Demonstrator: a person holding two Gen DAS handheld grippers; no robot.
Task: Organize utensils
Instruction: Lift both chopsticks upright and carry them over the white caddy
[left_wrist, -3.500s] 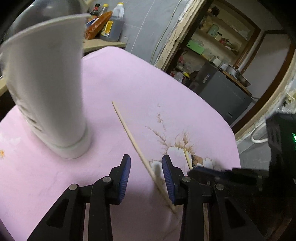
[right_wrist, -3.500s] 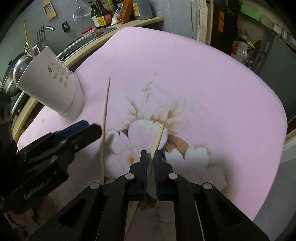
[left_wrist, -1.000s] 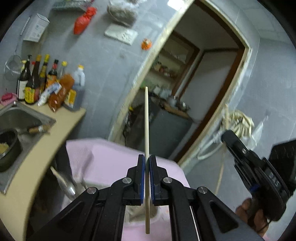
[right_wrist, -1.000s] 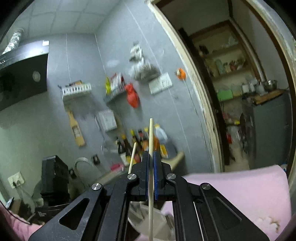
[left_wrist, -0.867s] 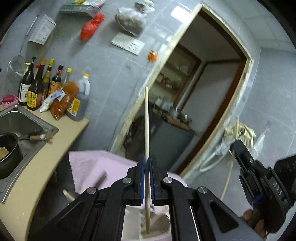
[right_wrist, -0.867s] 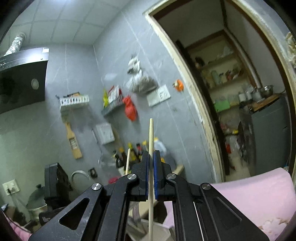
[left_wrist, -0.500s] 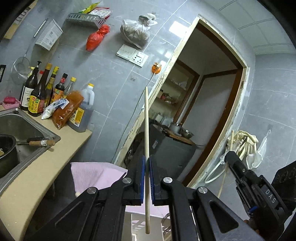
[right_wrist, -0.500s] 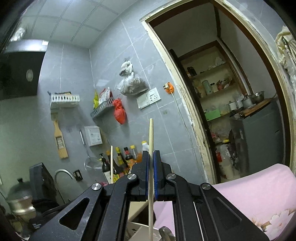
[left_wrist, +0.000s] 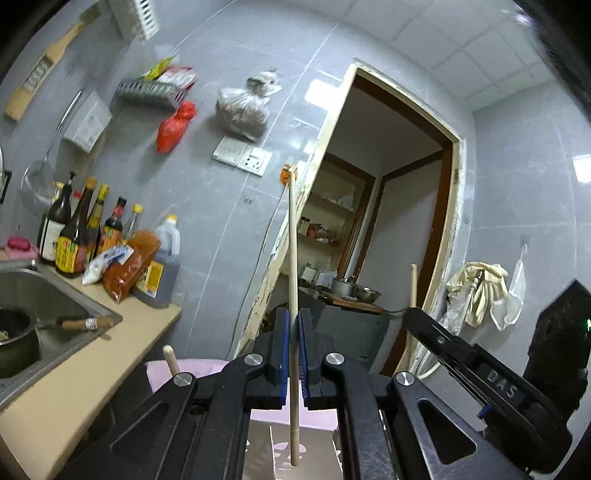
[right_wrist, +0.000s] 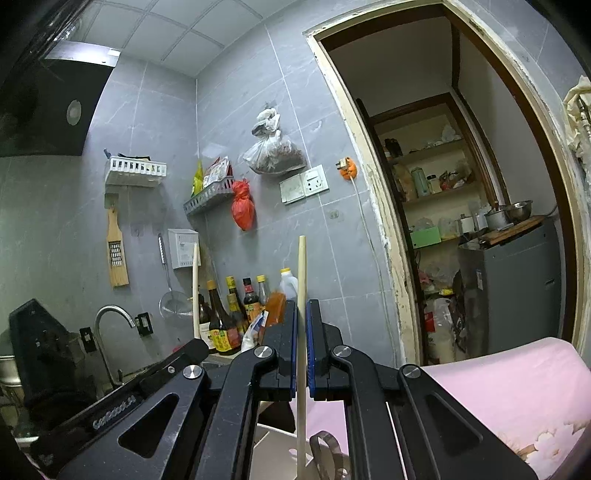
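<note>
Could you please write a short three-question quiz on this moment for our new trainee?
1. True or false: the left tool is shut on a chopstick held upright.
2. What does the right tool hold? A) spoon B) chopstick C) nothing
3. Fill in: below the left chopstick's lower tip sits the white ____.

Key: 1 true; 2 B, a chopstick; 3 holder.

Pale wooden chopstick (left_wrist: 293, 295) between blue-padded black jaws, above a pink floral tablecloth (right_wrist: 517, 391) and white holder (right_wrist: 273, 454).
</note>
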